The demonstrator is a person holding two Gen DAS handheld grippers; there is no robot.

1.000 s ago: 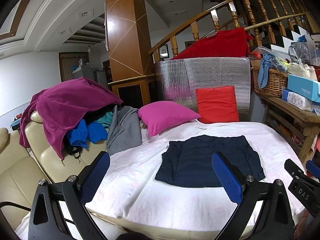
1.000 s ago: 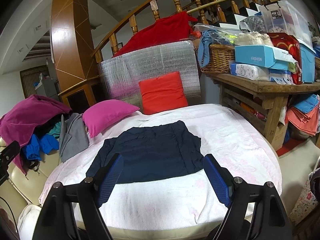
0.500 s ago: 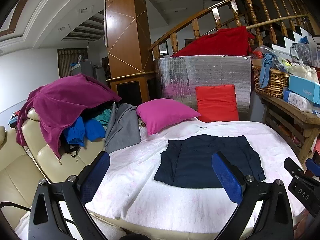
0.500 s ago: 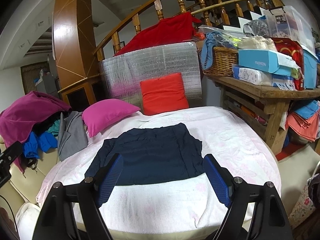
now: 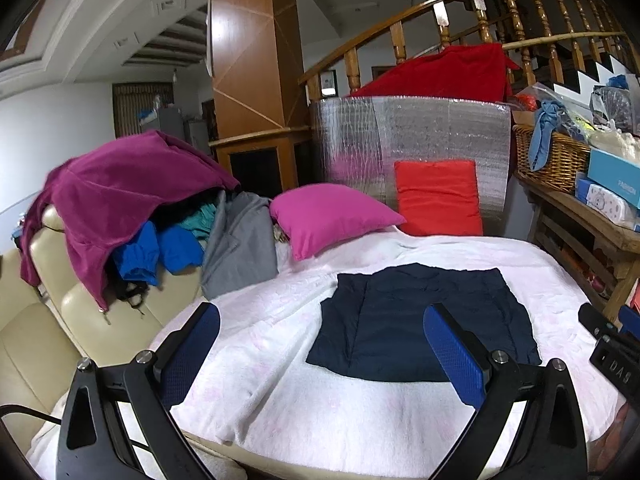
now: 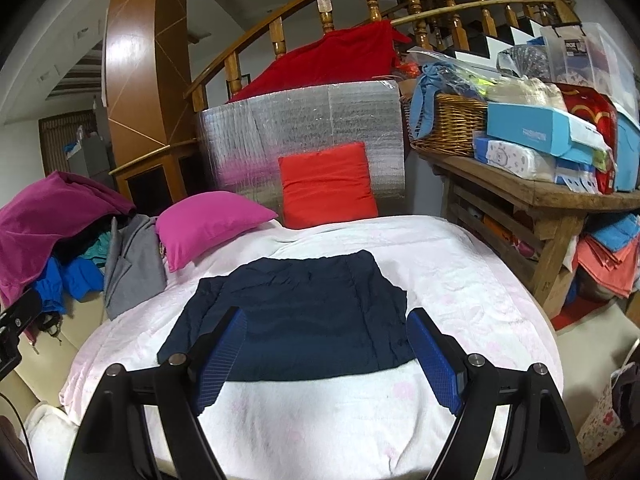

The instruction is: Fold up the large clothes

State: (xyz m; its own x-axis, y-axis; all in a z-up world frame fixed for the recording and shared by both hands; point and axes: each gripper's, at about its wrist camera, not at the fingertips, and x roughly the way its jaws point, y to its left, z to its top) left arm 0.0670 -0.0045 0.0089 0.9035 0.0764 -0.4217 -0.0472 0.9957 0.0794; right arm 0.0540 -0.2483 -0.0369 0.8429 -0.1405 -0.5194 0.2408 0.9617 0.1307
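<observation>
While I hold both tools above the near edge of the white blanket [image 5: 280, 408], a heap of clothes [image 5: 132, 200] under a magenta garment sits far left on the cream sofa [image 5: 36, 332]. My left gripper [image 5: 320, 344] has its blue pads spread wide with nothing between them. Beyond it a pink cushion [image 5: 328, 216] and a red cushion [image 5: 438, 198] lean at the back. Right of centre, the folded navy garment [image 6: 292, 316] lies flat on the blanket, and my right gripper [image 6: 324, 356] hovers before it, jaws apart and empty. A cluttered wooden table [image 6: 532, 196] stands far right.
</observation>
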